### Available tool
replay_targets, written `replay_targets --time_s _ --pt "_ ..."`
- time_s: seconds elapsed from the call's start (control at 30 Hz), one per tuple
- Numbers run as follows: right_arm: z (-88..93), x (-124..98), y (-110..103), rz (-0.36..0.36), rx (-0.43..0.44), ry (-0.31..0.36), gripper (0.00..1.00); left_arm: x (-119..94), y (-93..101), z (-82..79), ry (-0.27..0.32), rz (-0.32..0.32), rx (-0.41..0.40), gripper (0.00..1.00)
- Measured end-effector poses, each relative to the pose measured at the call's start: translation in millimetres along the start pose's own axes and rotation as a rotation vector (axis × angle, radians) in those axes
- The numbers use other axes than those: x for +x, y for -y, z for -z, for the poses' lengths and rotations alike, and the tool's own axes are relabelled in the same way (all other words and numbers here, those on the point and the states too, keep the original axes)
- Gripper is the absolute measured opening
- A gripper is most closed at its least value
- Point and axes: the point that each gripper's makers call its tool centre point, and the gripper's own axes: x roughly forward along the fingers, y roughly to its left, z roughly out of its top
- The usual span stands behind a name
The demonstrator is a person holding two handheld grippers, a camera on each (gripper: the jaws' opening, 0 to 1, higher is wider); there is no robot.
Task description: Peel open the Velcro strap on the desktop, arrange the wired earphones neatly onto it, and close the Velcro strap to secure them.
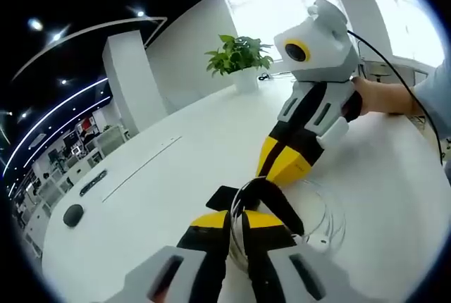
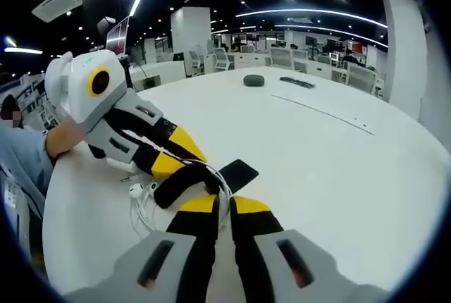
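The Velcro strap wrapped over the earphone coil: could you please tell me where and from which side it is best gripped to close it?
Probably grip the Velcro strap by its flat free end, which lies bare on the table beside the wired earphones. Come from that open side, away from the left gripper; the looped middle arches over the cable, so pinching there risks catching cable.

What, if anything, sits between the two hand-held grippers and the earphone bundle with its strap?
Nothing visible does. The left hand-held gripper and right hand-held gripper both meet at the black Velcro strap, which arches over the coiled white wired earphones on the white desktop. The nearest other object, a dark round puck, lies far across it.
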Motion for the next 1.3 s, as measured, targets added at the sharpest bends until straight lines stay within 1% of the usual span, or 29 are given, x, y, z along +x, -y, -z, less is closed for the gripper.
replay_targets --time_s 0.1,0.17,0.27,0.33,0.4,0.47,0.57,0.67,0.73,0.83,0.97,1.07,1.2,1.3 --pt "0.7 -2 0 0.007 -0.012 -0.006 0.09 -2 -2.0 0.2 0.002 -0.009 0.005 0.11" --pt "-1.5 -3 2 0.018 -0.022 0.005 0.09 -2 -5.2 -0.2 0.006 -0.021 0.001 0.11" --pt "-8.3 -7 5 0.042 -0.033 0.046 0.08 -5 -9.7 -2.3 0.020 -0.041 -0.011 0.11" --pt "-11.3 -9 5 0.036 -0.038 0.060 0.08 -6 -9.7 -3.1 0.023 -0.041 -0.013 0.11" --pt "-11.9 -9 -1 0.005 -0.047 0.067 0.08 -7 -3.0 -4.0 0.031 -0.012 -0.022 0.10" --pt "-9.6 -7 -4 -0.003 -0.052 0.058 0.08 -7 3.0 -3.2 0.025 0.006 -0.024 0.10" --pt "-6.9 -4 -7 -0.014 -0.068 0.052 0.09 -5 11.2 0.0 0.012 0.026 -0.005 0.10" --pt "-7.8 -4 -6 -0.008 -0.074 0.062 0.09 -6 14.2 -0.2 0.012 0.036 0.003 0.10" --pt "-10.3 -4 -3 0.008 -0.084 0.080 0.10 -6 16.3 -1.2 0.014 0.045 0.007 0.10" --pt "-12.5 -3 -1 0.016 -0.093 0.098 0.10 -6 21.2 -0.3 0.011 0.068 -0.002 0.10" --pt "-15.5 0 -4 -0.003 -0.099 0.119 0.11 -6 26.6 1.5 0.008 0.089 -0.011 0.10" --pt "-16.3 2 -6 -0.015 -0.107 0.121 0.11 -6 29.7 2.1 0.004 0.098 -0.006 0.10" --pt "-21.7 5 -8 -0.039 -0.093 0.146 0.11 -7 35.7 1.5 0.004 0.117 -0.007 0.09" --pt "-23.8 7 -8 -0.040 -0.089 0.150 0.10 -8 39.9 0.7 0.005 0.125 -0.001 0.09"
